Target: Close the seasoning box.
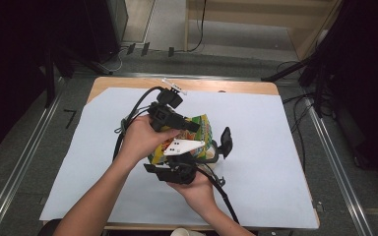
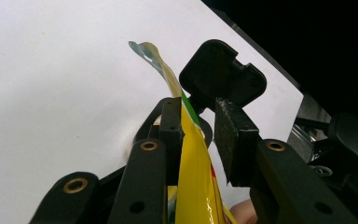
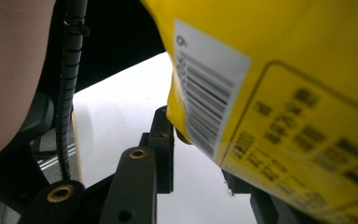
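Observation:
A yellow snack bag (image 1: 204,129) is held up over the middle of the table, between both grippers. My left gripper (image 1: 189,126) reaches in from the left. In the left gripper view the bag's thin top edge (image 2: 192,158) runs between its jaws, against the left pad (image 2: 171,126), with a gap to the right pad (image 2: 233,135); this gripper (image 2: 198,119) is open. My right gripper (image 1: 211,153) comes from below, one jaw spread far right. In the right gripper view the bag's barcode side (image 3: 284,74) hangs close over the open jaws (image 3: 200,156), hiding the right one.
A white paper sheet (image 1: 266,147) covers most of the wooden table (image 1: 236,87). A pale cup rim (image 1: 187,232) shows at the near edge. Metal rails (image 1: 334,167) and cables (image 1: 295,103) run along the floor on both sides.

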A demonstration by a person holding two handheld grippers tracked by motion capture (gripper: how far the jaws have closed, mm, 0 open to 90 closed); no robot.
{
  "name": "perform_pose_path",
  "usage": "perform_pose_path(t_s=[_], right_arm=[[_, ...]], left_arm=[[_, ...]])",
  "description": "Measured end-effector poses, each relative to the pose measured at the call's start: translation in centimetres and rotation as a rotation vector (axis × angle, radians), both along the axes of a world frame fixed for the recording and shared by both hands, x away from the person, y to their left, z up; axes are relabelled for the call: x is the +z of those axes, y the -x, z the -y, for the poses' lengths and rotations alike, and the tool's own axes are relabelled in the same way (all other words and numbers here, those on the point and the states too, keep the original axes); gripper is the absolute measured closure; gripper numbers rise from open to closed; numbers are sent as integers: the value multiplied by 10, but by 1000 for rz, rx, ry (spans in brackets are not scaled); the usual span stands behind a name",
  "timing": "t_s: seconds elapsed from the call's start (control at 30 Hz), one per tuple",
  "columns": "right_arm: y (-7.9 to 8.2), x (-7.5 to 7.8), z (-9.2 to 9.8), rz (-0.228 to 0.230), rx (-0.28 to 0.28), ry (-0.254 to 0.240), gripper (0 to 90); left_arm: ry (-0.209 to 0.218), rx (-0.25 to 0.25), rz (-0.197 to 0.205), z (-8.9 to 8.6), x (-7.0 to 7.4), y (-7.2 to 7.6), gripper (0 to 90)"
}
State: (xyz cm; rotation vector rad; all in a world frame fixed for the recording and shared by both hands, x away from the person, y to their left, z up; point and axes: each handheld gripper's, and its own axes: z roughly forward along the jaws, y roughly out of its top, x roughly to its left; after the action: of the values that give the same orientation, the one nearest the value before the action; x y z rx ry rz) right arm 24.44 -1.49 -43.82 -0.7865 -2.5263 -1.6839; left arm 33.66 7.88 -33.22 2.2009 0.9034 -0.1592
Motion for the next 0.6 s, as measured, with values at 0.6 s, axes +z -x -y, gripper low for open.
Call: perform_pose_path(t_s=[0.6], right_arm=[[0,2,0,1,2,-2,703]], left_arm=[[-10,8,28,1,4,4,731]])
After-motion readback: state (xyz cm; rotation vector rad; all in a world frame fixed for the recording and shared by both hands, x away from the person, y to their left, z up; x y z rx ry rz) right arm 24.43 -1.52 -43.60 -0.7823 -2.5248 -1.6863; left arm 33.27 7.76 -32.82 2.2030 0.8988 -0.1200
